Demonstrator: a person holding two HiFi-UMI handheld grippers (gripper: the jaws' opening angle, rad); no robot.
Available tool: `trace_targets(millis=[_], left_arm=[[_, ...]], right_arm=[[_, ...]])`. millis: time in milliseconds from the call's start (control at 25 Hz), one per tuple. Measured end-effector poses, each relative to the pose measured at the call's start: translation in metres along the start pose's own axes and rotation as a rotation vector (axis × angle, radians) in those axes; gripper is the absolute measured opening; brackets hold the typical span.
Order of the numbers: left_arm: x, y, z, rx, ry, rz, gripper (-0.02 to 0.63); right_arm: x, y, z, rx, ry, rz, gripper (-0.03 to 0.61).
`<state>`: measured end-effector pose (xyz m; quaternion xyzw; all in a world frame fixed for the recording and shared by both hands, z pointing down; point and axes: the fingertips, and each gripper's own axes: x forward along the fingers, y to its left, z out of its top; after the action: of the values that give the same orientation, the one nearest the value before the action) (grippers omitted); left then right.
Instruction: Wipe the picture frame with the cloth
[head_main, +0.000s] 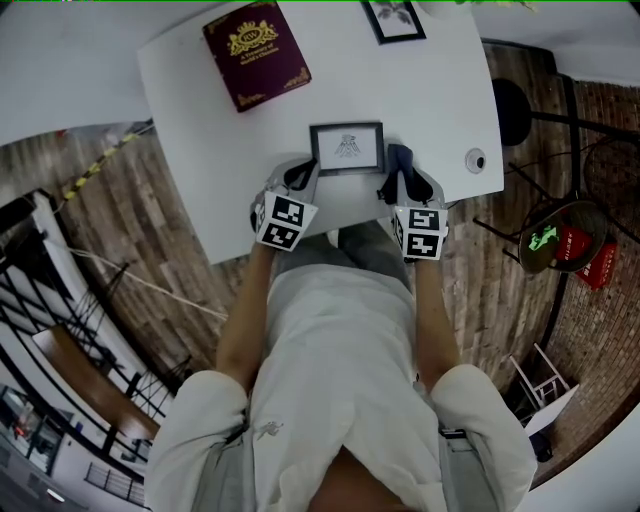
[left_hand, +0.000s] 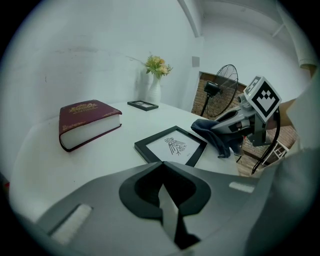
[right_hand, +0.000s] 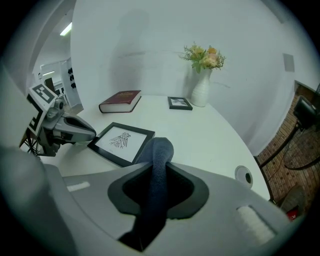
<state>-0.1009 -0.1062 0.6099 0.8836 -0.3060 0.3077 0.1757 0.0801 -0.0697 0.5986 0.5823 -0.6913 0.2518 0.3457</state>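
- The picture frame (head_main: 346, 148) is a flat rectangle with a thin black border. It lies face up near the near edge of the smooth white table (head_main: 200, 90), between the two grippers.
- The cloth (right_hand: 159, 150) is dark blue, soft and nubby, and bunched into a thick roll. Its far end droops just right of the frame.
- The right gripper (right_hand: 156, 172) is clenched on the cloth, which fills the gap between its grey jaws.
- The left gripper (left_hand: 162, 180) has its jaws pressed together with nothing between them. Its tip sits just beside the frame's left edge.
- A thick maroon book (head_main: 256, 52) with gold ornament on its cover lies far left on the table.
- The frame holds a white sheet with a small dark drawing.
- A white, narrow-necked vase (right_hand: 201, 91) at the far side holds pale flowers (right_hand: 203, 56). A small black frame (right_hand: 179, 103) lies beside it.
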Motion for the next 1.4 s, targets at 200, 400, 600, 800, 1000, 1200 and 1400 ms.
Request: trace_targets(millis=[200, 400, 600, 800, 1000, 1200, 1400], left_arm=[[-0.007, 0.001, 0.007, -0.024, -0.035, 0.007, 0.020], [-0.021, 0.005, 0.028, -0.020, -0.090, 0.038, 0.020], [-0.047, 0.013, 0.061, -0.020, -0.174, 0.106, 0.020], [-0.083, 0.012, 0.097, -0.005, -0.256, 0.183, 0.020], [-0.118, -0.005, 0.127, 0.006, -0.326, 0.271, 0.020], [-0.145, -0.028, 0.152, 0.039, -0.377, 0.336, 0.020], [-0.157, -0.043, 0.165, 0.054, -0.405, 0.390, 0.020]], right_arm=[[-0.021, -0.005, 0.026, -0.005, -0.086, -0.012, 0.063], [-0.042, -0.007, 0.060, -0.035, -0.177, -0.005, 0.063], [-0.064, -0.002, 0.099, -0.080, -0.280, 0.038, 0.063], [-0.091, 0.008, 0.129, -0.124, -0.378, 0.102, 0.063], [-0.118, 0.010, 0.148, -0.140, -0.470, 0.169, 0.063], [-0.145, 0.005, 0.156, -0.170, -0.531, 0.223, 0.061], [-0.161, -0.001, 0.159, -0.183, -0.572, 0.263, 0.063]])
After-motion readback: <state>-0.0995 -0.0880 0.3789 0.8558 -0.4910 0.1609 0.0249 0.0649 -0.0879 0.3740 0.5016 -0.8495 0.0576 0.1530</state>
